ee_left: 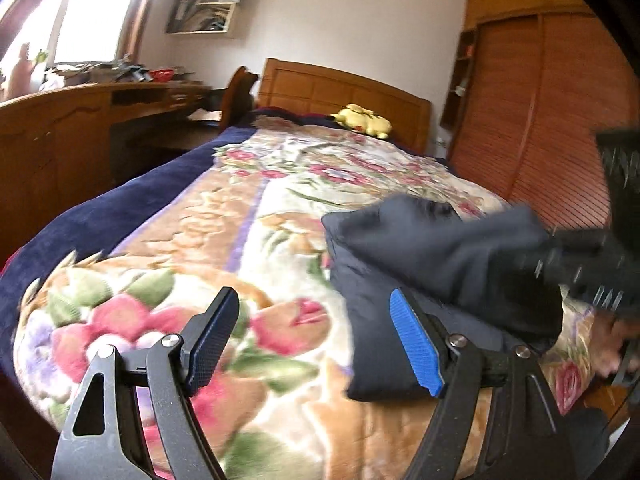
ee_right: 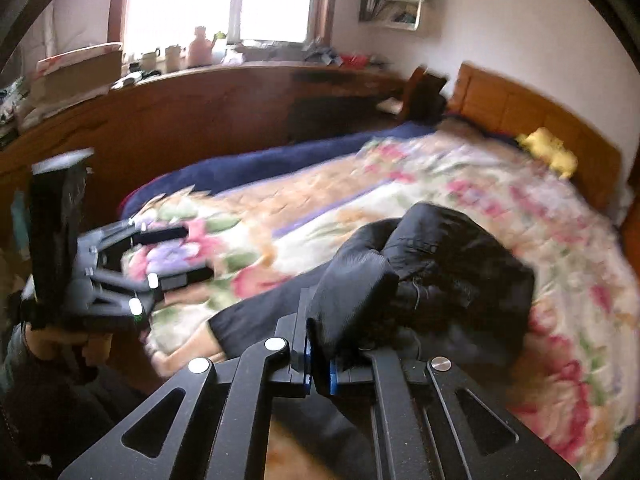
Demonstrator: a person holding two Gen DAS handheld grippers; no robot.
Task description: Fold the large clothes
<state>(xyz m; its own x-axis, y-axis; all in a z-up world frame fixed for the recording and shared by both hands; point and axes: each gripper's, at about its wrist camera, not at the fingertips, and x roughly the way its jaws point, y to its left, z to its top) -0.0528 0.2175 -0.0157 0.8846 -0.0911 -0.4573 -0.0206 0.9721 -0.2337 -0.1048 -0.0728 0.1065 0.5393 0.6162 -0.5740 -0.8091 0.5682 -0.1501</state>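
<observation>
a dark garment (ee_right: 432,264) is lying bunched on a floral blanket (ee_left: 224,240) near the foot of a bed (ee_left: 344,88). the right claw (ee_right: 319,354) is pinching a thick fold of the garment, its jaws closed tight on the cloth. the left claw (ee_left: 316,340) is hovering with jaws spread wide and holding nothing, one finger over the blanket, the other just over the garment's near edge. to fold well, the right claw should probably be lifting the fold clear and laying it flat, while the left is pinning or taking the near edge so the bulky cloth is not dragging. a yellow plush (ee_left: 362,120) is resting by the headboard.
</observation>
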